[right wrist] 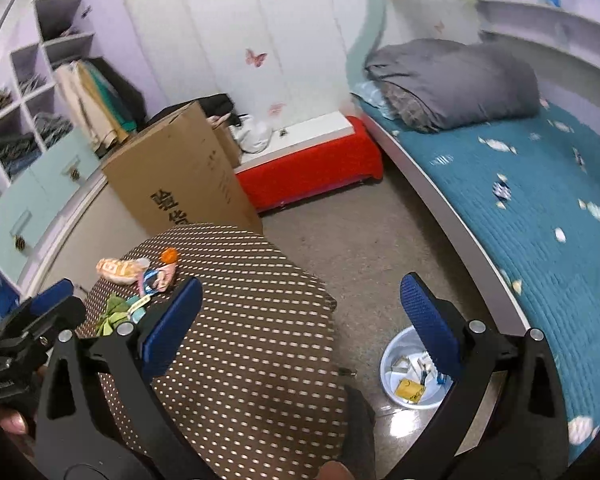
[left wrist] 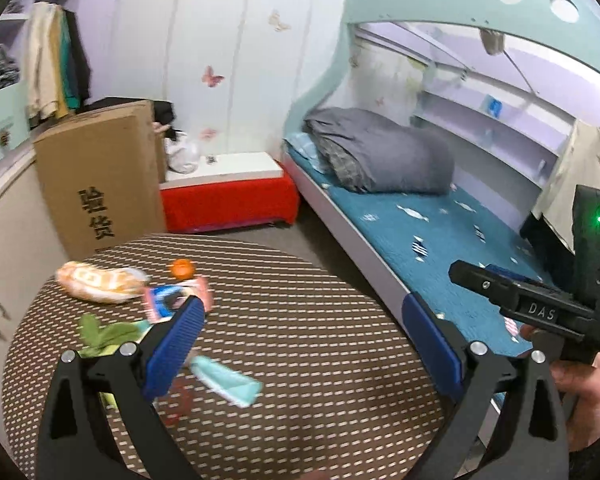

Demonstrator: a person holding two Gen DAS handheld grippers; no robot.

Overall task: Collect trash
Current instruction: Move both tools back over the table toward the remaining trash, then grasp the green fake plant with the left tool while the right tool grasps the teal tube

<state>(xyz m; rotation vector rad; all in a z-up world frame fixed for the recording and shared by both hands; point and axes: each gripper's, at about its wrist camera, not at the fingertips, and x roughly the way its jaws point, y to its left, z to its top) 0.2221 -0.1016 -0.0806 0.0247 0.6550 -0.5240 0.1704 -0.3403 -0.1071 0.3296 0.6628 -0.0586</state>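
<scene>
Ribbed blue claw point(left wrist: 304, 344) pads, agape above crinkly wrappers point(left wrist: 100, 282).

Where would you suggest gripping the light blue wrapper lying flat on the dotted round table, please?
Take the light blue wrapper across its narrow width near the middle, coming straight down from above with the left gripper, which is open and nearest. It lies flat and elongated on the table, running diagonally, so turn the jaws to span the short sides. Its image is blurred, so any raised edge cannot be made out.
</scene>
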